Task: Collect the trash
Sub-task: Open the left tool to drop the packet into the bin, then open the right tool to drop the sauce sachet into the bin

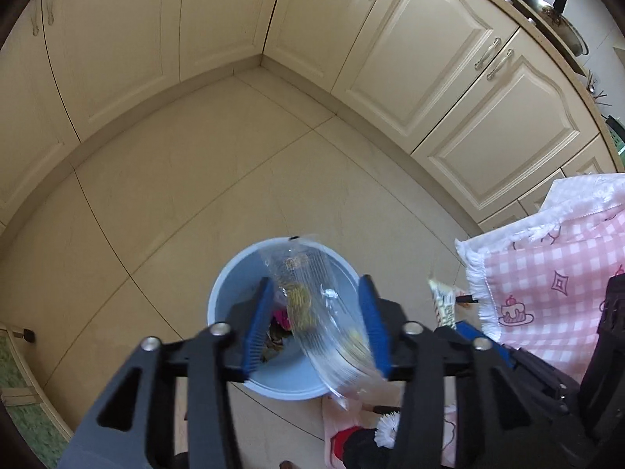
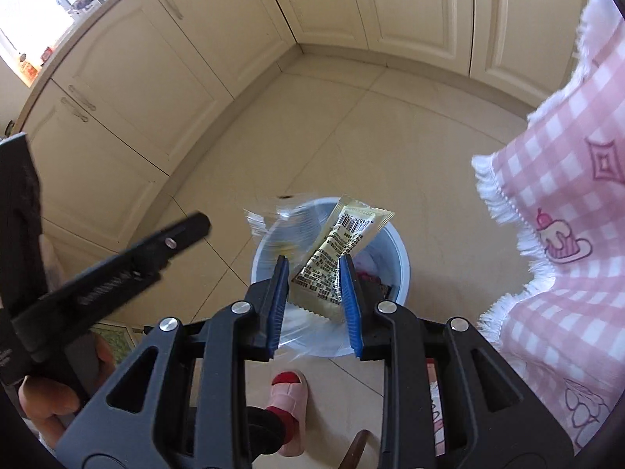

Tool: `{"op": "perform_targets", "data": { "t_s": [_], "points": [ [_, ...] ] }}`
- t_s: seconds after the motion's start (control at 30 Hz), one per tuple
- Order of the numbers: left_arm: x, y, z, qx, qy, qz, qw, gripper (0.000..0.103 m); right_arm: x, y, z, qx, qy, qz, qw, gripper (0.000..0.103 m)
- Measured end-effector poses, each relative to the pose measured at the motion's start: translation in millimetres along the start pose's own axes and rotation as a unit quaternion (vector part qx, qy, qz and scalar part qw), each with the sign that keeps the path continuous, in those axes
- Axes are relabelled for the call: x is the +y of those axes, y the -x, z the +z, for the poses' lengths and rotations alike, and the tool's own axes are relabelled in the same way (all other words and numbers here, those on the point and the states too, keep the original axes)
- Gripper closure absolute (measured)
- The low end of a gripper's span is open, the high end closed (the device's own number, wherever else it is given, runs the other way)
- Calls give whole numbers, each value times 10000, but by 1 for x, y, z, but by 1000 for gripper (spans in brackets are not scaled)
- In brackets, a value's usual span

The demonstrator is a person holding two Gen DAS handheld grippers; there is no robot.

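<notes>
Both grippers (image 1: pixel 318 293) (image 2: pixel 314 273) hang over bin (image 1: pixel 230 277) on tiled kitchen floor (image 1: pixel 218 179).

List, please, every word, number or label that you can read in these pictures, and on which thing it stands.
None reads with certainty.
Cream sachet in the right gripper: barcode, digits and dense small print, too small and tilted.
Clear wrapper at the left gripper: yellow print, blurred.
</notes>
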State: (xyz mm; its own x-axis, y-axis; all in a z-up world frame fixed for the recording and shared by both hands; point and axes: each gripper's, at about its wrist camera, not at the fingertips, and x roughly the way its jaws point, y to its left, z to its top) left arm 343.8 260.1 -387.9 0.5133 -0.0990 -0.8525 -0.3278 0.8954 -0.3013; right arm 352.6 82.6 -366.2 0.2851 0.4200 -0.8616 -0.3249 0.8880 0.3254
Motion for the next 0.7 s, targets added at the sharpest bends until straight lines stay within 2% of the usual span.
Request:
{"op": "perform_targets", "data": {
  "t_s": [0.27, 0.7],
  "points": [
    [4, -4, -4, 176, 33, 136, 9997, 56, 4, -5, 0, 35, 34, -22, 10000, 76],
    [20, 1, -3, 149, 170, 230, 9995, 52, 18, -14, 9, -15, 163, 3, 9999, 73]
  ]
}}
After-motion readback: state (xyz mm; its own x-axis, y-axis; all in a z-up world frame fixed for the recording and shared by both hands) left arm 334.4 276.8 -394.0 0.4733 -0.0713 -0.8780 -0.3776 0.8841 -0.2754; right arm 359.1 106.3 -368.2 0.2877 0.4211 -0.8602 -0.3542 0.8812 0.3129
